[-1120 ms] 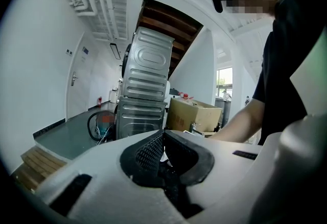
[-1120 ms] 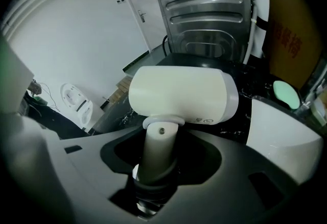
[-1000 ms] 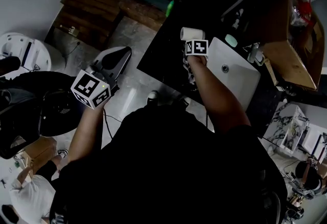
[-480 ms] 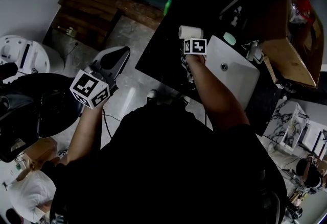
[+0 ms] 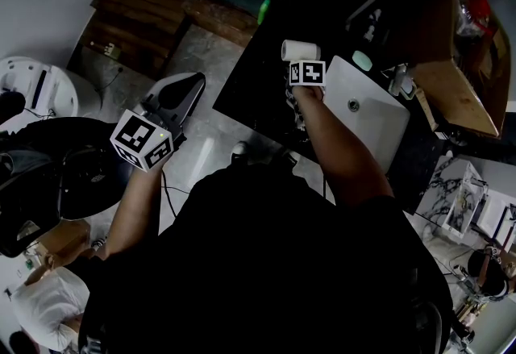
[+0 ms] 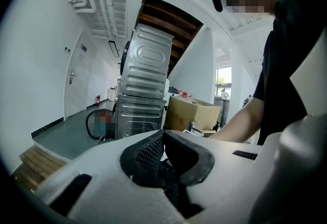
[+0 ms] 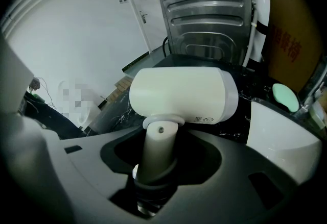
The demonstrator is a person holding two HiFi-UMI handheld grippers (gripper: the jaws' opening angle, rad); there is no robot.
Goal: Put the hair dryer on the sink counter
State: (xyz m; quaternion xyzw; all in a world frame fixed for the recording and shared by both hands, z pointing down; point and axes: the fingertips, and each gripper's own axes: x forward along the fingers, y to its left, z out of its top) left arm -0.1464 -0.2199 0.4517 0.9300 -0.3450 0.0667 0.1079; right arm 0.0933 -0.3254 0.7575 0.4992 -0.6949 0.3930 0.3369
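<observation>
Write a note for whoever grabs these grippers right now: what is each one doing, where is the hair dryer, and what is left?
Left gripper: jaws together, empty, off to the side over the floor.
Right gripper: shut on the handle of the hair dryer.
Hair dryer: over the black sink counter, just left of the white basin; cannot tell if it touches.
Done: dryer is at the counter.
Left: set it down, open the jaws, pull away.
</observation>
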